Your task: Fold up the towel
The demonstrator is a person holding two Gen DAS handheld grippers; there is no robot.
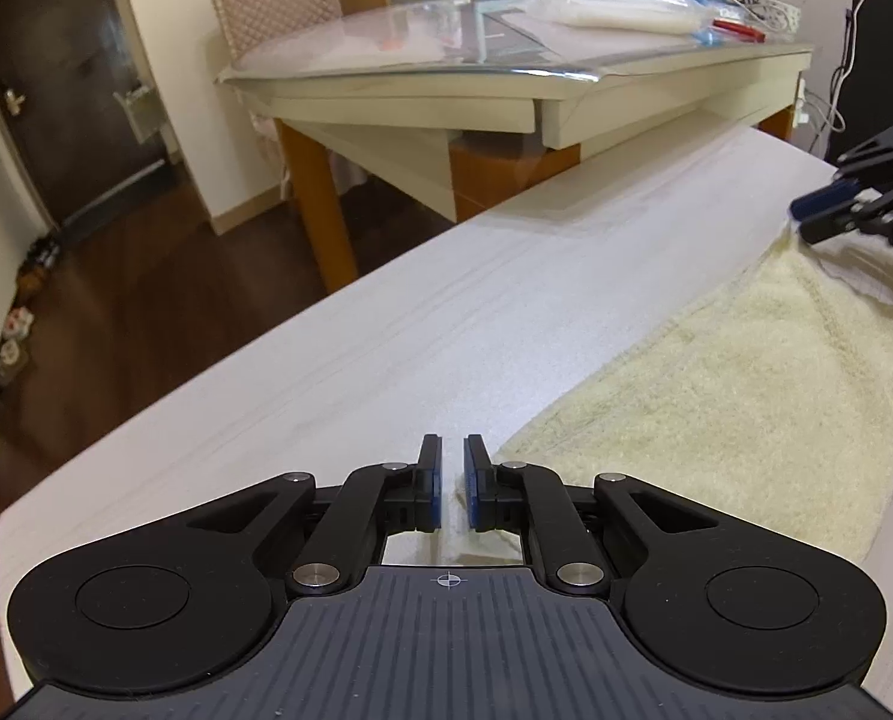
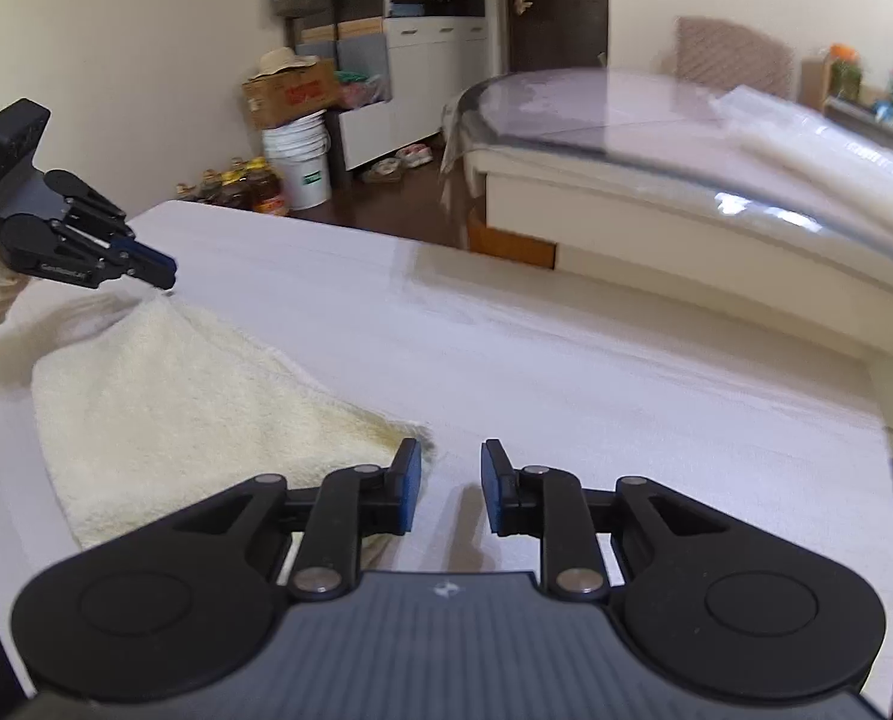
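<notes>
A cream terry towel (image 1: 716, 390) lies folded on the white table (image 1: 356, 330), its edge running along the table's right side. My left gripper (image 1: 454, 450) hovers low at the towel's near corner with its jaws slightly parted; bare table shows in the gap and the corner lies just under the right pad. In the right wrist view the towel (image 2: 176, 408) spreads to the left, and my right gripper (image 2: 451, 456) stands open beside its other corner, nothing between the pads. Each gripper shows in the other's view: the right gripper (image 1: 800, 219) and the left gripper (image 2: 167, 276).
Beyond the white table (image 2: 566, 360) stands a dining table (image 1: 446, 66) with a clear cover, bags and a blue jug, and a padded chair (image 1: 278, 12) behind it. White buckets (image 2: 299, 162), a cardboard box and bottles sit on the dark floor.
</notes>
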